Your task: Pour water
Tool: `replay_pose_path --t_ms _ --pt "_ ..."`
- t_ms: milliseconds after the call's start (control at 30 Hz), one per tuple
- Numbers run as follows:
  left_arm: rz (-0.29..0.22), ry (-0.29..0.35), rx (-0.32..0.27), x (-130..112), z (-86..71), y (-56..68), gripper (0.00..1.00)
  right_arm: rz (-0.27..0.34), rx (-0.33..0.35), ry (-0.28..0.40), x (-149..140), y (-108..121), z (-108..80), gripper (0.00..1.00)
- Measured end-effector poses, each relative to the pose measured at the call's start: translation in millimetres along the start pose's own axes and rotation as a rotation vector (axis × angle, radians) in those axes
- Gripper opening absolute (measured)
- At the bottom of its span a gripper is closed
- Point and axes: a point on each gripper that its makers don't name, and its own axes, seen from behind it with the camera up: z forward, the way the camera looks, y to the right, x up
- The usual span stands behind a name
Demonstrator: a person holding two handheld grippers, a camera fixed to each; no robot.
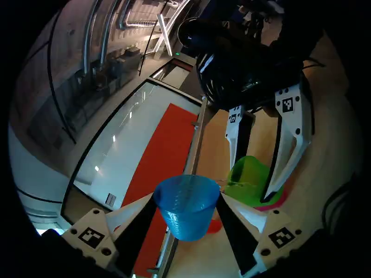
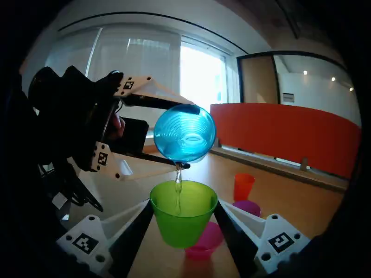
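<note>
Wooden surface (image 2: 287, 199) below: jaws of the left gripper (image 1: 187, 201) clamp the tipped blue cup (image 1: 188, 217), water (image 2: 177, 187) streaming into the green cup (image 2: 183, 227) clamped in the right gripper (image 2: 183, 206), half-hiding a pink cup (image 2: 206, 241).

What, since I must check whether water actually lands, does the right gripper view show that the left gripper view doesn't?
Right gripper view: a thin water stream running from the tilted blue cup into the green cup, plus a purple cup. Left gripper view: ceiling light strips and a glass partition. Both: the blue cup in the left gripper, the green cup in the right gripper.
</note>
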Motion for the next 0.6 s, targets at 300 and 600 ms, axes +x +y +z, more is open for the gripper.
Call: replay_pose_path --t_ms 300,600 --pt "0.018 0.000 0.001 2.1 -1.9 -0.8 0.87 -0.004 -0.002 0.002 1.3 0.2 0.0 0.92" --pt "0.039 0.002 0.005 3.6 -3.0 -2.0 0.87 -0.010 -0.002 0.004 2.0 -0.3 0.3 0.92"
